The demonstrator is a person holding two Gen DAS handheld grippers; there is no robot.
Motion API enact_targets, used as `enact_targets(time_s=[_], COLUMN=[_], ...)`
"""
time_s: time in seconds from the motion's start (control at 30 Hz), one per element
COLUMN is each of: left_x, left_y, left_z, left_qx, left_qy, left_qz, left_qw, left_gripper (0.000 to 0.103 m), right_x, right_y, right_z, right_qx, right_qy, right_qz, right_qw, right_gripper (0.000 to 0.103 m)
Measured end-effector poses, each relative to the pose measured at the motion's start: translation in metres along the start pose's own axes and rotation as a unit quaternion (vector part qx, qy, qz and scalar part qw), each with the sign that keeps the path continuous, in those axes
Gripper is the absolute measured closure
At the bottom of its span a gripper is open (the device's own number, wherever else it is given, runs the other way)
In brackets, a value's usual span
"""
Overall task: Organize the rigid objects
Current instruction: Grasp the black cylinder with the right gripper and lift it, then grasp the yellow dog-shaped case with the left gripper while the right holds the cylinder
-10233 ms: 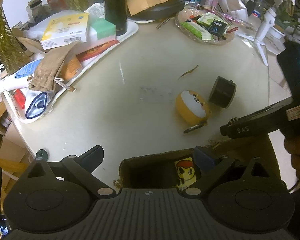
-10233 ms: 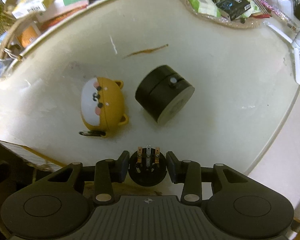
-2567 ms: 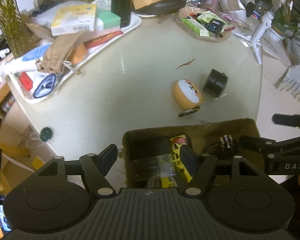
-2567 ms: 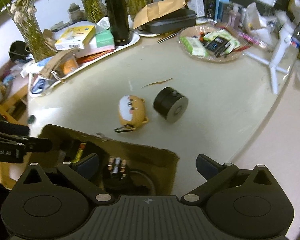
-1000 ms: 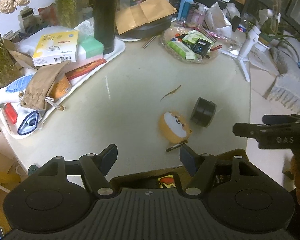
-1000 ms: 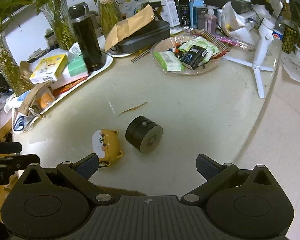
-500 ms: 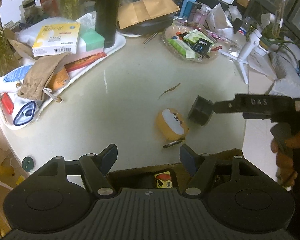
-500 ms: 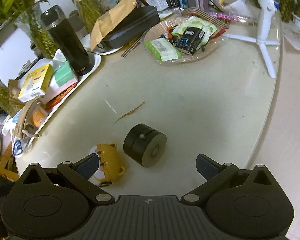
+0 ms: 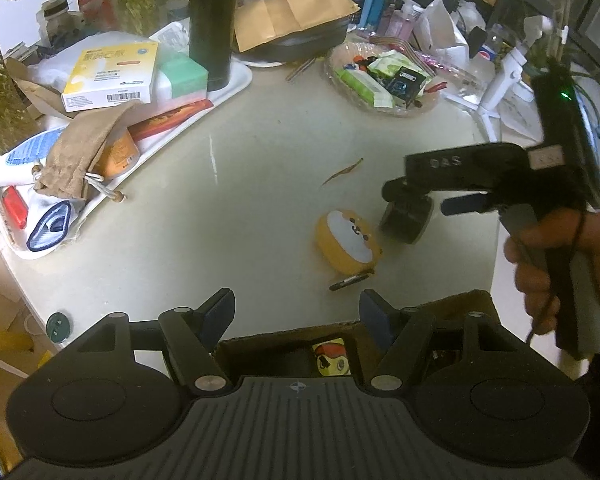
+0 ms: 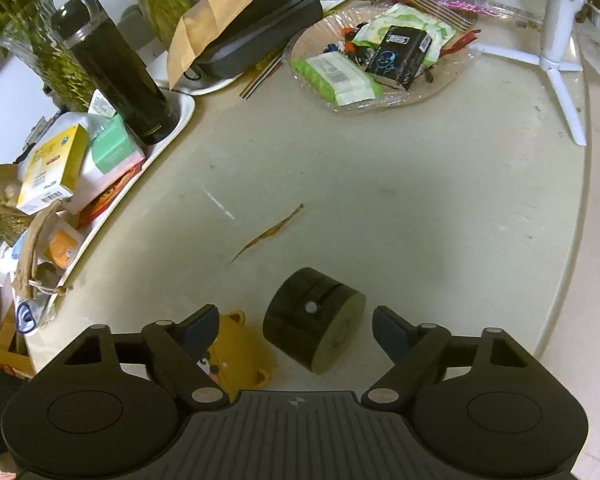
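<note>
**Right gripper over the black cylinder**

Now the right gripper point(image 10: 294, 330) hangs over the black cylinder point(image 10: 314, 326), which lies on its side on the pale round table point(image 10: 380, 220). Its jaws have just been closing, yet they stand apart with the cylinder between them and neither pad touching it. Just left of the cylinder lies the yellow bear-faced case point(image 9: 350, 246), partly hidden in the right wrist view behind the left finger point(image 10: 198, 330). Beyond the cylinder a thin brown sliver point(image 10: 266, 234) rests on the bare tabletop.

From the left wrist view, a hand point(image 9: 560, 264) grips the right gripper's handle above the cylinder. The left gripper point(image 9: 296, 310) hovers nearer than the cylinder, jaws parted and empty, above the rim of a cardboard box point(image 9: 440, 308). Inside the box a small yellow cartoon-print item point(image 9: 330, 358) shows.
</note>
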State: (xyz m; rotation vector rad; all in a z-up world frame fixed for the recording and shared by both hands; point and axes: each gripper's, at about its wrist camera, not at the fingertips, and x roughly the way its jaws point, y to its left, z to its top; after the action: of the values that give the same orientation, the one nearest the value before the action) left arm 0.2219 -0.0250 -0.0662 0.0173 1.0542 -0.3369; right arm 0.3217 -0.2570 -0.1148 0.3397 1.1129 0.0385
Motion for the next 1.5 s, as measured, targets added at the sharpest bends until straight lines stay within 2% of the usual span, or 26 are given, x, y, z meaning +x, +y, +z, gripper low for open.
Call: enact_targets(time_s=[0.2,0.4,0.47,0.53,0.77,0.97,1.2,1.5], left_x=[0.004,0.005,0.005,0.005,0.005,0.002,0.003,0.023], left_y=[-0.002,0.0,0.0,0.0,-0.001,0.0,0.003,0.003], left_z=[-0.002,-0.002,-0.003,-0.003,-0.003,-0.002,0.006,0.021], left_qx=[0.007,0.003,0.004,0.003,0.004,0.006,-0.01,-0.028], left_qy=[0.008,0.009,0.009,0.009,0.008,0.001,-0.006,0.013], left_qz=[0.003,0.004,0.005,0.006,0.005,0.005,-0.014,-0.026], left_qw=[0.9999,0.9999,0.9999,0.9999,0.9999,1.0,0.9998,0.9992], left_gripper=[0.035,0.035,0.035,0.035,0.035,0.035,0.035,0.035], right_x=[0.015,0.029,0.033,0.035,0.038,0.032,0.004,-0.037], right_y=[0.015,0.025,0.025,0.025,0.029,0.025,0.023,0.01], right_z=[0.002,0.001,0.0,0.0,-0.006,-0.008,-0.008,-0.021], right_qx=[-0.038,-0.085,-0.095,-0.102,-0.138,-0.13,-0.128,-0.13], right_qy=[-0.004,-0.004,0.002,0.008,0.006,0.011,-0.013,-0.032], right_qz=[-0.028,-0.069,-0.083,-0.09,-0.099,-0.087,-0.076,-0.063], right_qw=[0.999,0.994,0.992,0.991,0.985,0.988,0.989,0.989], right_gripper=[0.025,0.044,0.055,0.058,0.06,0.06,0.06,0.06])
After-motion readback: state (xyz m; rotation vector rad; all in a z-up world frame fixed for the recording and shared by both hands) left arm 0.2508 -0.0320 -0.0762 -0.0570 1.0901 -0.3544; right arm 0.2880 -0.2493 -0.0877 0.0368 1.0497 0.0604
